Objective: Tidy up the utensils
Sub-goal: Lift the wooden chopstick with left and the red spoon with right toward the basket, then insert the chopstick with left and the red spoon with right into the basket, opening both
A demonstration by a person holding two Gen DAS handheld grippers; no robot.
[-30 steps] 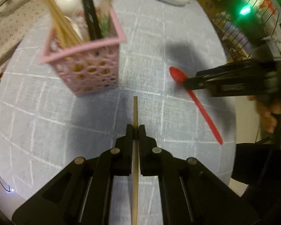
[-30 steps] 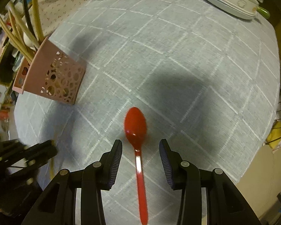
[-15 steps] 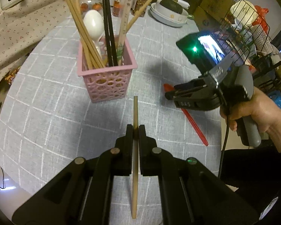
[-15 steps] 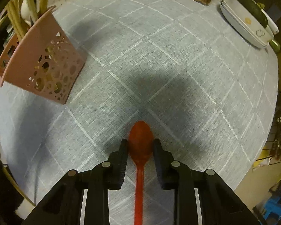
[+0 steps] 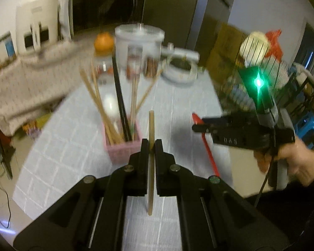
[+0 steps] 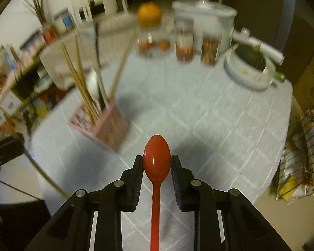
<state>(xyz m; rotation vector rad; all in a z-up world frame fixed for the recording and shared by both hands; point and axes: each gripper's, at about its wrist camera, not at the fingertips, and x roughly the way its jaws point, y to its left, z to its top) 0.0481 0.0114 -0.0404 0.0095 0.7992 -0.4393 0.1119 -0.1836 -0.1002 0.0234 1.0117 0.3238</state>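
My left gripper (image 5: 150, 144) is shut on a wooden chopstick (image 5: 150, 125), held above the table with its tip pointing past the pink basket (image 5: 123, 149). That basket (image 6: 102, 125) holds several wooden chopsticks, a black one and a white spoon. My right gripper (image 6: 157, 161) is shut on the bowl of a red plastic spoon (image 6: 157, 156), lifted off the cloth with its handle hanging back toward me. In the left wrist view the right gripper (image 5: 195, 125) hangs right of the basket with the red spoon (image 5: 208, 150) slanting down from it.
The round table (image 6: 209, 115) has a grey checked cloth. At its far side stand several jars (image 6: 184, 41), a white pot (image 6: 211, 14) and a white dish (image 6: 251, 69) with a dark green vegetable. A wire rack (image 5: 261, 77) stands off the right edge, shelves off the left.
Both grippers rose off the table and tilted up toward level. The right one shut on the red spoon's bowl and lifted it; the left carried the chopstick up.
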